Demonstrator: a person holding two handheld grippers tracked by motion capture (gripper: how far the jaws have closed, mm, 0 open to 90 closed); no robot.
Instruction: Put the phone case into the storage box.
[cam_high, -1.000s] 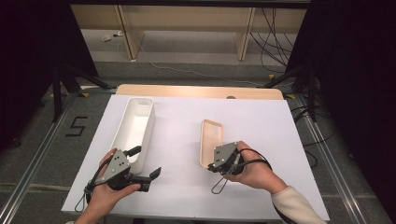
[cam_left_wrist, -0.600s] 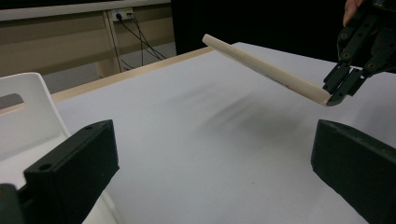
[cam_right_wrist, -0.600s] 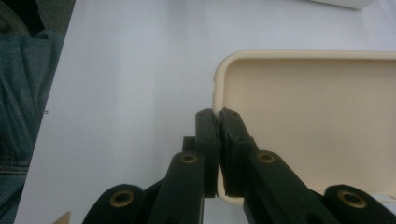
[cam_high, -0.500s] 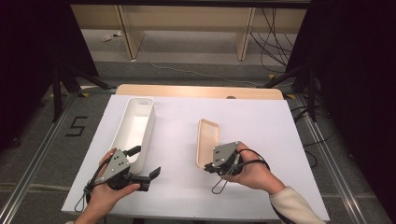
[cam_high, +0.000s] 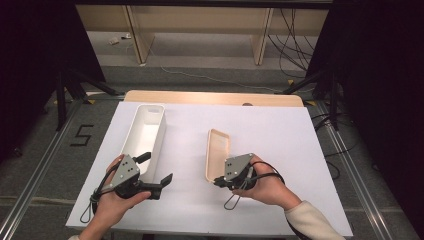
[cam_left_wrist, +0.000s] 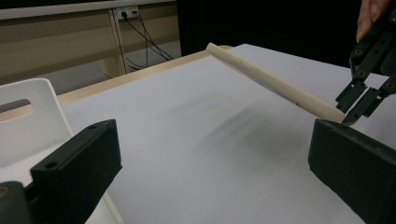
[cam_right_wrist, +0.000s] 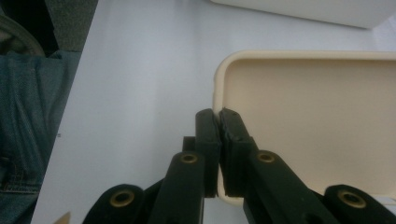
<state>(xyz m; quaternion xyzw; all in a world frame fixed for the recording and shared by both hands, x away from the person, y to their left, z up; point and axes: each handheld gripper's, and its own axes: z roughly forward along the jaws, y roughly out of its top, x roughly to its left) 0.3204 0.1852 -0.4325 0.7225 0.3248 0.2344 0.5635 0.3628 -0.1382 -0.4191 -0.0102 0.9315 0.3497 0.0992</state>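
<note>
A flat beige lid (cam_high: 217, 150) lies on the white table top, its near end raised a little off the surface. My right gripper (cam_high: 218, 178) is shut on the rim of that near end. The right gripper view shows the two jaws (cam_right_wrist: 218, 117) pinching the lid (cam_right_wrist: 308, 121) at its rounded corner. A long white bin (cam_high: 131, 135) stands empty at the left. My left gripper (cam_high: 157, 167) hovers open just in front of the bin's near end, with nothing between its jaws. The left gripper view (cam_left_wrist: 215, 177) looks across the table at the tilted lid (cam_left_wrist: 261, 77) and the right gripper (cam_left_wrist: 355, 102).
The white sheet (cam_high: 280, 130) covers a wooden table whose far edge (cam_high: 210, 96) shows beyond it. Dark stands, cables and shelving lie past the table. A metal rail (cam_high: 30, 175) runs along the floor at the left. Bare table lies between bin and lid.
The beige lid has edged slightly to the left in the right gripper's hold. Both hands have stayed almost where they were.
</note>
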